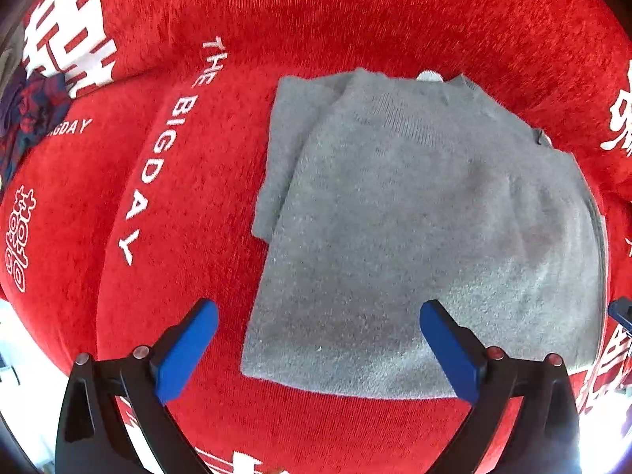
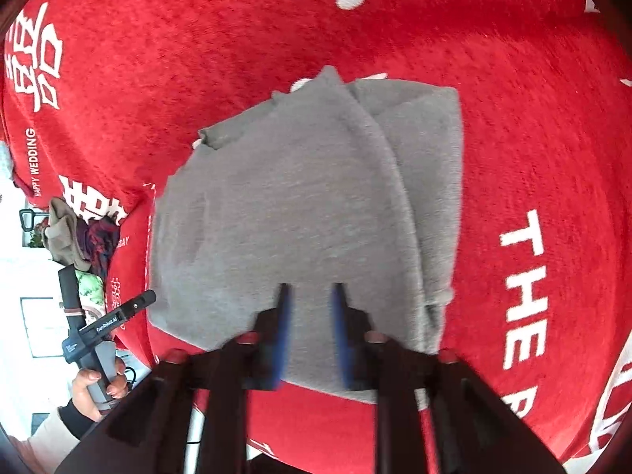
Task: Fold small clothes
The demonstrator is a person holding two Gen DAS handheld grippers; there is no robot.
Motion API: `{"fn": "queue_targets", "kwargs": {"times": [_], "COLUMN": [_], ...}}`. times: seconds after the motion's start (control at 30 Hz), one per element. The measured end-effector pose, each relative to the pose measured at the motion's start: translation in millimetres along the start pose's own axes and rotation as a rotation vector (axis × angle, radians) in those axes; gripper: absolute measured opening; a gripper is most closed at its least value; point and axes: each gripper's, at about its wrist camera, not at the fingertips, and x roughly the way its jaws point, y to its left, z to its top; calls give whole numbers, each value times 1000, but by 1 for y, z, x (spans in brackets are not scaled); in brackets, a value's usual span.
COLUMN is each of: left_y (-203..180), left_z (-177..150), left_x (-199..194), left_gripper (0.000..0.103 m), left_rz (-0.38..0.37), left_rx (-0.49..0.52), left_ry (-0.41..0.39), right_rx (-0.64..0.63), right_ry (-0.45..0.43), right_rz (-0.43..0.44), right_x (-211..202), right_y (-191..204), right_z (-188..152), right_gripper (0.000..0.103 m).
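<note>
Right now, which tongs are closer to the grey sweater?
Right. The right tongs hover directly above the grey sweater, partly open; the left tongs straddle its near corner, wide open.

a red plush cover (image 1: 355, 19) printed with white lettering and characters spreads over the whole surface. a folded grey garment (image 1: 414, 217) lies flat on it, and a crumpled heap of dark clothes (image 2: 85, 239) sits near one edge.

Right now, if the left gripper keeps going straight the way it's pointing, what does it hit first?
Probably the near edge of the folded gray garment; the open left gripper straddles that edge over the red blanket. Depth is unclear.
</note>
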Motion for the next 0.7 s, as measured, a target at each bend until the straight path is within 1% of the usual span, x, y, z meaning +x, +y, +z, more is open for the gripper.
{"fn": "queue_targets", "kwargs": {"times": [0.03,0.17,0.27,0.37,0.47,0.57,0.67,0.7], "left_y": [0,8,18,25,37,46,59,64], "left_z": [0,0,1,5,10,12,16,17], "left_x": [5,23,42,62,73,82,94,99], "left_gripper": [102,102,102,102,102,102,102,102], "left_rz": [2,-5,-41,-68,-64,-50,-56,-60], "left_rx": [6,-4,2,47,107,153,166,164], "left_ry": [-6,-7,3,33,26,18,18,18], "right_rx": [-1,11,23,46,80,136,221,262], "right_ry": [-8,-12,-19,-18,-6,21,62,75], "right_rz": [2,5,-6,-2,8,63,159,204], "right_x": [2,7,11,19,36,59,86,97], "right_y": [6,21,34,48,68,87,103,108], "right_z": [-1,-10,-23,-41,-64,-86,-101,-105], "right_gripper": [64,65,65,65,66,67,67,67]}}
